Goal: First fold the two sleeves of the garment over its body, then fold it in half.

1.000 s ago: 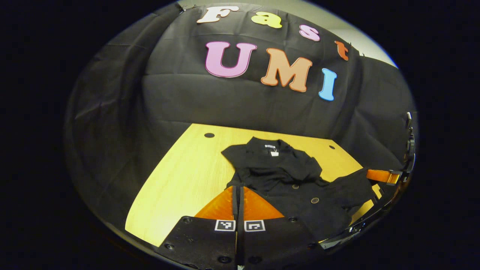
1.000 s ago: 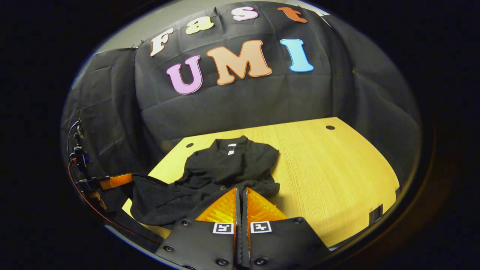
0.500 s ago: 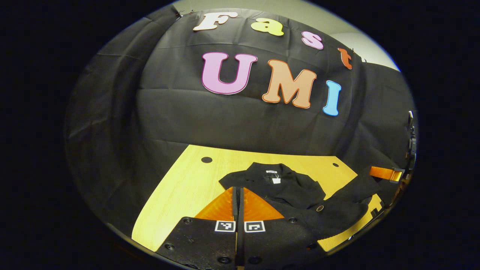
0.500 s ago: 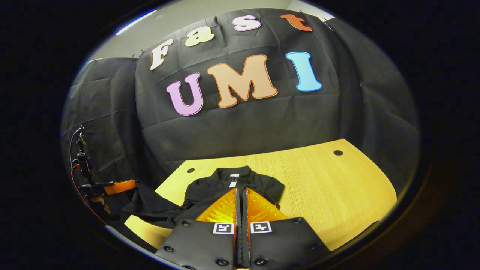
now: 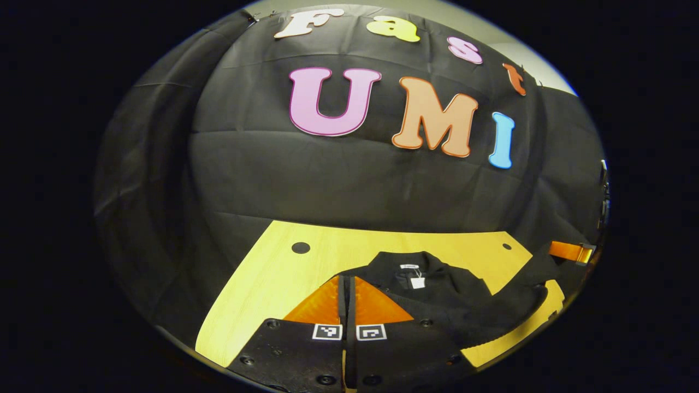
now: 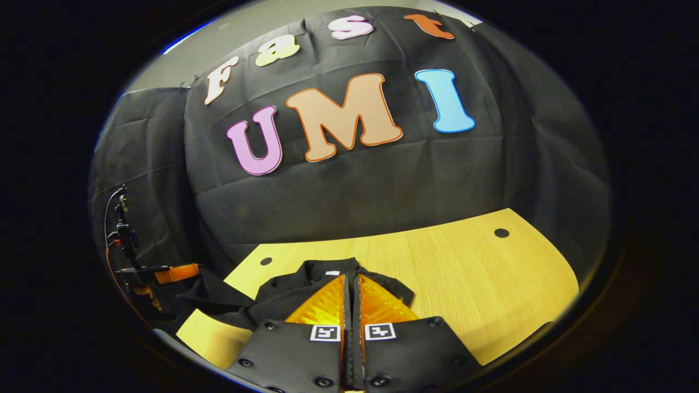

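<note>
The black collared shirt (image 5: 437,297) is lying bunched at the near edge of the yellow wooden table (image 5: 273,273), its collar pointing toward the booth's black cloth wall (image 5: 338,174). The left tongs (image 5: 346,284) and the right tongs (image 6: 349,281) are each pinching narrow on its hem. Bare tabletop is stretching wide beyond the shirt's outer sides.

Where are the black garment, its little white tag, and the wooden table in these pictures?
black garment (image 5: 464,305), left gripper view, on its body cloth.
white tag (image 5: 417,283), left gripper view, inside the collar.
wooden table (image 6: 480,273), right gripper view, on bare top.
</note>
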### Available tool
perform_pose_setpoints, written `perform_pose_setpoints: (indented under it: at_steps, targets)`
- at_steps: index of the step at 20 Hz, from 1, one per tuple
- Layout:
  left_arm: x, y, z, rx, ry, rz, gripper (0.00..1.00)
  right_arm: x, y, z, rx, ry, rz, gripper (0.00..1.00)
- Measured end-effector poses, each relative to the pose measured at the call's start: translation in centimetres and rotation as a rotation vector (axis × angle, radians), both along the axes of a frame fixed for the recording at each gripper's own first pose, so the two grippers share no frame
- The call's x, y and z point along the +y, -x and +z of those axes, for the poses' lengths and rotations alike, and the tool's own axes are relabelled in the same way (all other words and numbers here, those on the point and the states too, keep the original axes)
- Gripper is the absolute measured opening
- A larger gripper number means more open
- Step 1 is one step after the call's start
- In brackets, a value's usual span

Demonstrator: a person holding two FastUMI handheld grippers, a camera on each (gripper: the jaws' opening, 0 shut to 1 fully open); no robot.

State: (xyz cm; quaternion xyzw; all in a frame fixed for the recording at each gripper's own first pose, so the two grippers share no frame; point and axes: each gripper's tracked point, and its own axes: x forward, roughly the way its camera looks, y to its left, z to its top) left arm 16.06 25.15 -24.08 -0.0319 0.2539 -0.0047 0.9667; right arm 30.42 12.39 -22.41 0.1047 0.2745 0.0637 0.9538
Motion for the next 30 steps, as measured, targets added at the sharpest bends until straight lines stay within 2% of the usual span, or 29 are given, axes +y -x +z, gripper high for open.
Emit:
perform_pose_setpoints:
  at_steps: [3, 5, 6, 7, 10, 11, 12, 13, 14, 15, 17, 18, 19, 20, 21, 23, 30]
  targets:
    - [0.3, -3.1, -2.5, 0.051, -0.03, 0.018, 0.0, -1.0, -3.8, -2.3, 0.038, 0.005, -0.026, 0.02]
    - [1.0, -5.6, -4.2, 0.07, -0.093, 0.03, 0.0, -1.8, -6.5, -3.7, 0.058, 0.005, -0.059, 0.02]
    - [2.2, -6.6, -4.4, 0.073, -0.16, 0.073, 0.0, -2.6, -7.7, -4.3, 0.062, 0.031, -0.097, 0.02]
    - [3.4, -7.6, -4.1, 0.053, -0.213, 0.115, 0.05, -3.9, -9.0, -4.3, 0.034, 0.081, -0.151, 0.1]
    - [3.3, -9.2, 0.2, -0.091, -0.232, 0.143, 0.99, -5.9, -10.3, -0.6, -0.114, 0.15, -0.221, 0.99]
    - [2.5, -9.3, 1.6, -0.13, -0.212, 0.139, 0.96, -6.3, -10.0, 0.2, -0.139, 0.174, -0.229, 0.98]
    - [2.4, -9.3, 2.5, -0.159, -0.204, 0.141, 0.97, -6.6, -9.6, 0.3, -0.154, 0.194, -0.23, 0.94]
    - [2.4, -9.1, 3.4, -0.178, -0.207, 0.152, 0.96, -6.7, -9.2, 0.7, -0.16, 0.206, -0.224, 0.98]
    - [2.3, -8.5, 4.3, -0.191, -0.21, 0.158, 0.96, -6.8, -8.9, 1.1, -0.17, 0.213, -0.224, 0.98]
    - [2.0, -8.2, 5.0, -0.206, -0.215, 0.155, 0.91, -6.7, -8.5, 1.6, -0.177, 0.216, -0.217, 0.98]
    - [1.5, -7.2, 7.3, -0.241, -0.223, 0.15, 0.91, -6.3, -7.3, 3.0, -0.201, 0.215, -0.213, 0.98]
    - [1.0, -6.5, 8.2, -0.261, -0.224, 0.142, 0.91, -6.0, -6.5, 3.7, -0.215, 0.211, -0.213, 0.95]
    - [0.7, -5.6, 8.9, -0.284, -0.224, 0.134, 0.91, -5.5, -5.5, 4.7, -0.227, 0.204, -0.21, 0.98]
    - [0.5, -4.6, 9.8, -0.318, -0.222, 0.128, 0.91, -4.9, -4.4, 5.8, -0.255, 0.202, -0.205, 0.95]
    - [0.2, -3.6, 11.3, -0.346, -0.217, 0.118, 0.91, -4.5, -3.3, 7.0, -0.287, 0.209, -0.208, 0.98]
    - [-0.2, -1.5, 13.1, -0.375, -0.215, 0.107, 0.9, -3.7, -1.1, 8.8, -0.326, 0.223, -0.208, 0.97]
    - [-1.1, 6.9, 18.1, -0.459, -0.196, 0.096, 0.9, 0.7, 7.9, 12.9, -0.385, 0.218, -0.161, 0.99]
